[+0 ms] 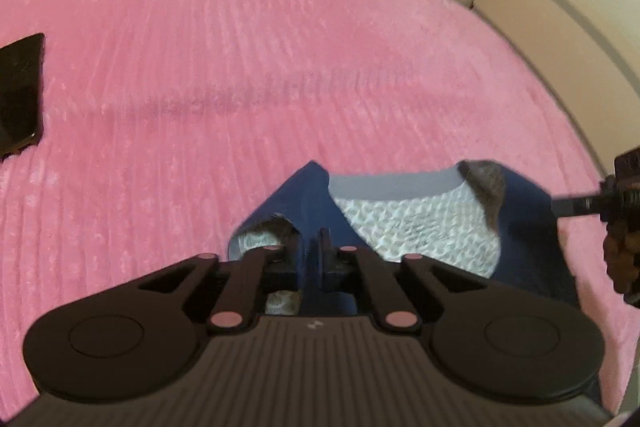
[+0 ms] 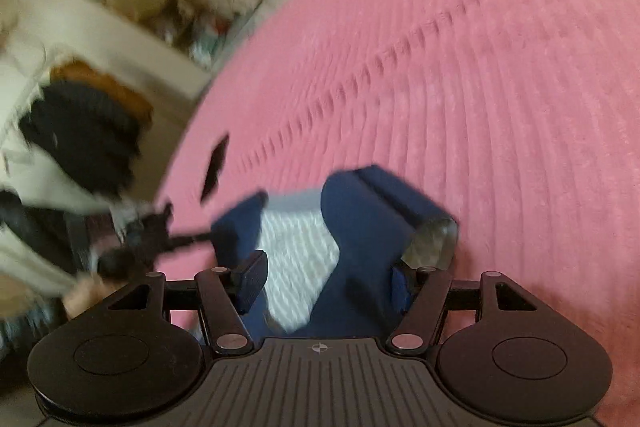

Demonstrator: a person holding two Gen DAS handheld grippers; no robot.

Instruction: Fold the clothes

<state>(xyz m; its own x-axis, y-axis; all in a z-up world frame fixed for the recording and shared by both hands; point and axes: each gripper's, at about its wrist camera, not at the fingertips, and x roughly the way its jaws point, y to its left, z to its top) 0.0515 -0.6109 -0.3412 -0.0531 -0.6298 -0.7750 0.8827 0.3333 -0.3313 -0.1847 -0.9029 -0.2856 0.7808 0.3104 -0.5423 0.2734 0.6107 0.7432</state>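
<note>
- pink ribbed bedspread (image 1: 240,27) under everything, navy-and-white garment (image 1: 416,223) at the near edge.
- my left gripper (image 1: 316,259) pinches its navy edge — likely to lift a fold.
- right gripper (image 2: 326,283) spread wide over the garment, gripping nothing.

Pink bed (image 1: 240,27) w/ blue garment (image 1: 520,227), maybe phone (image 1: 20,91).

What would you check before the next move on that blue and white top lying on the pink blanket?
1. Left gripper pinching the top's blue fabric: ok, jaws nearly shut on it.
2. Right gripper gripping: not ok, jaws wide, fabric only lies between them.
3. Top flat on the blanket: not ok, sleeves already folded in.
4. Black phone clear of the top: ok.
5. Right view sharp: not ok, blurred.
</note>
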